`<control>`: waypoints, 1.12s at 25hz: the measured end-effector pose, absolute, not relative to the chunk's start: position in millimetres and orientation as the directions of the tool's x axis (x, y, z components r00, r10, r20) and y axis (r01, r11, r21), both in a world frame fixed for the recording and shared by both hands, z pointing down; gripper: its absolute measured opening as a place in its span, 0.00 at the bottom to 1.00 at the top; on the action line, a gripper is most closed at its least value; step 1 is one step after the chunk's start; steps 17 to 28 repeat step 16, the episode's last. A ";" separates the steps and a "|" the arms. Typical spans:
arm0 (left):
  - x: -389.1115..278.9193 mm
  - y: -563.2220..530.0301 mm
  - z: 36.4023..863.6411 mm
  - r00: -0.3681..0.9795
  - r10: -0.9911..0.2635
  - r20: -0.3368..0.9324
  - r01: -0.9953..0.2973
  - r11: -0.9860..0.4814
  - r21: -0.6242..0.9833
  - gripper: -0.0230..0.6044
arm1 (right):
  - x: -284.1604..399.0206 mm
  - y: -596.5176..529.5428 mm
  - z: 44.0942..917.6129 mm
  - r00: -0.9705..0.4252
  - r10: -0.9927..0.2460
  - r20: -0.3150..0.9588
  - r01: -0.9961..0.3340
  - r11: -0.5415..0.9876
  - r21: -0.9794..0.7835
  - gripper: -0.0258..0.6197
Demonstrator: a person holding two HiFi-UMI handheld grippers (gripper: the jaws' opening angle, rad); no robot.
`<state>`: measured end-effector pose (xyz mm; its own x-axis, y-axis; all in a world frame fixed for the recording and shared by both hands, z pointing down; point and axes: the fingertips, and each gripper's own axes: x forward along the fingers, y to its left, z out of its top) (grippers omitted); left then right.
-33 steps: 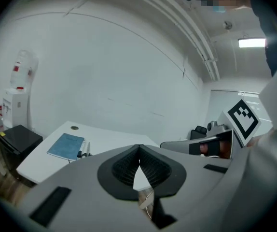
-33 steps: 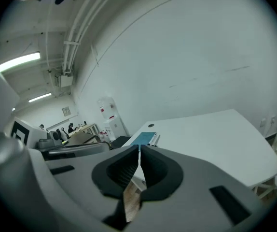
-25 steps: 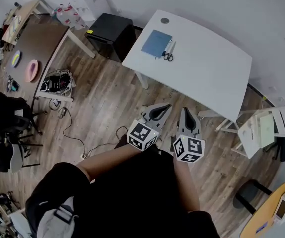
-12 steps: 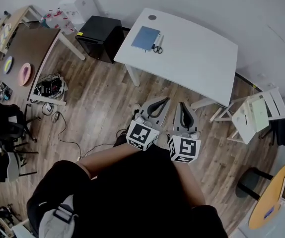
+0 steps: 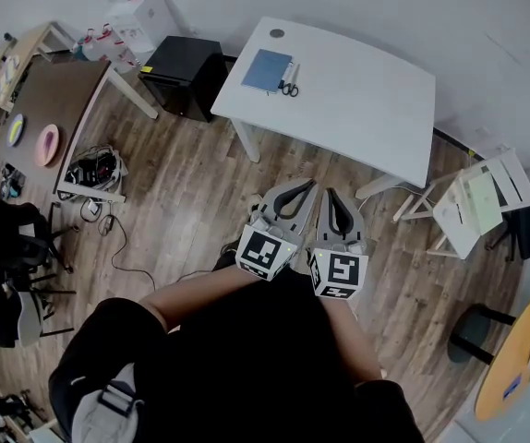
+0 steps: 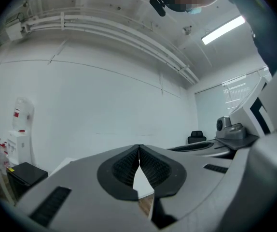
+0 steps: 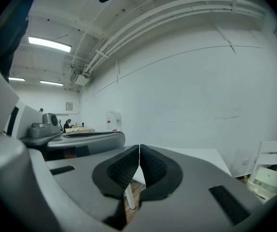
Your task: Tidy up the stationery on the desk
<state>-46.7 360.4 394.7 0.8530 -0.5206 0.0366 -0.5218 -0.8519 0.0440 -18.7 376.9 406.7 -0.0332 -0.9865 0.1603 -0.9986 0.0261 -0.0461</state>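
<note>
Head view: notebook (image 5: 267, 69) and scissors (image 5: 289, 88) are lying side by side at the counter (image 5: 367, 90) corner, well ahead of left gripper (image 5: 307, 187) and right gripper (image 5: 331, 195). Left gripper view: fingers (image 6: 124, 168) are pressing together, empty. Right gripper view: fingers (image 7: 123, 170) are doing the same. I'm judging the tidying either finished or unstarted.

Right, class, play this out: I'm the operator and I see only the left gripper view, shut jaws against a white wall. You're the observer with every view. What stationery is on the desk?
Observer: In the head view, a blue notebook lies near one corner of the white desk.
Operator: Anything else with it?
Observer: Scissors with black handles lie right beside the notebook.
Operator: Is the right gripper holding anything?
Observer: No. The right gripper is shut, with nothing between its jaws.
</note>
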 end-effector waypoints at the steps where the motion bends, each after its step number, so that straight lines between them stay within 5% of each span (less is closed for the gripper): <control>1: -47.2 362.4 395.2 0.853 -0.520 0.039 -0.521 -0.852 0.039 0.06 | -18.5 378.4 406.7 -0.031 -0.987 0.156 -0.998 0.024 -0.050 0.09; 28: -63.1 357.9 403.0 0.826 -0.561 0.046 -0.562 -0.827 0.019 0.06 | -34.5 374.1 414.4 -0.042 -0.987 0.154 -0.998 0.035 -0.048 0.09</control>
